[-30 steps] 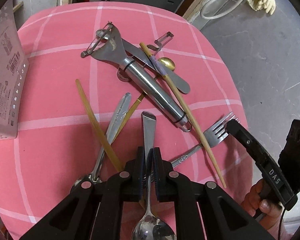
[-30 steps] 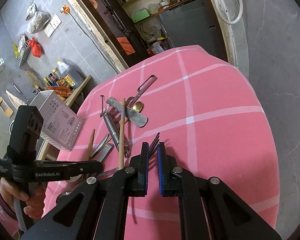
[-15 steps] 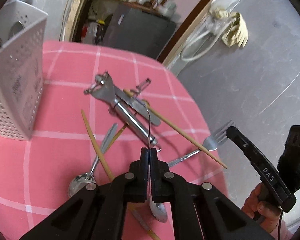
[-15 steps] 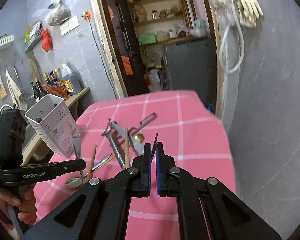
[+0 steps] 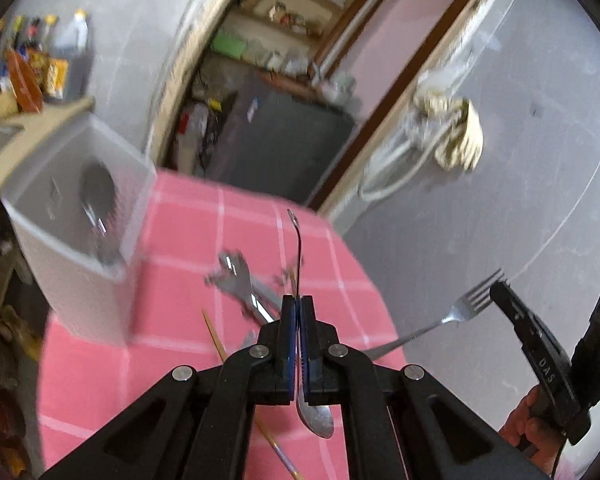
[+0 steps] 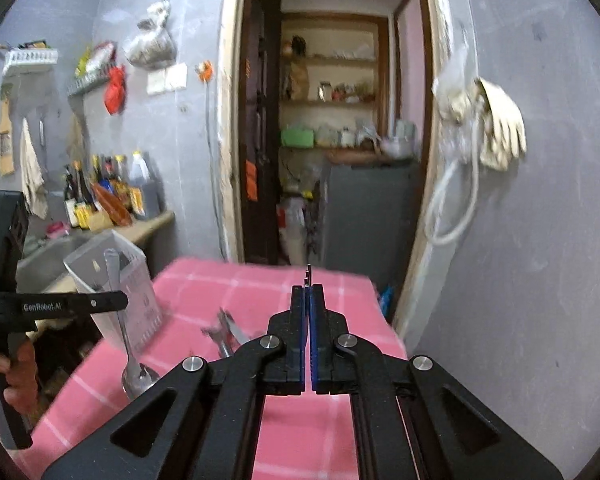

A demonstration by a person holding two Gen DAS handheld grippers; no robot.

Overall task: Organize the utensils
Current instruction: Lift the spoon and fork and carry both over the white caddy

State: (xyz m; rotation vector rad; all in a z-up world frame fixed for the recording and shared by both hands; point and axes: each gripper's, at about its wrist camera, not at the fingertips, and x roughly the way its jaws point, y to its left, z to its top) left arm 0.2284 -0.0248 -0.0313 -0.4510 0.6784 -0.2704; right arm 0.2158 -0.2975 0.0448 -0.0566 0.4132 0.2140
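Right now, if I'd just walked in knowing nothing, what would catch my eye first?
Probably the two black hand-held grippers, each clamped on cutlery in mid-air: the left gripper pinches a spoon by its handle, the right gripper a fork. Below them spreads a pink checked tablecloth with more utensils scattered on it, and a white perforated holder stands at its left edge.

Holder (image 5: 80, 264) left — peeler (image 5: 240, 284) right

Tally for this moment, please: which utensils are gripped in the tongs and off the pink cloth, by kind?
spoon: 1, in the left tongs
fork: 1, in the right tongs
Total: 2
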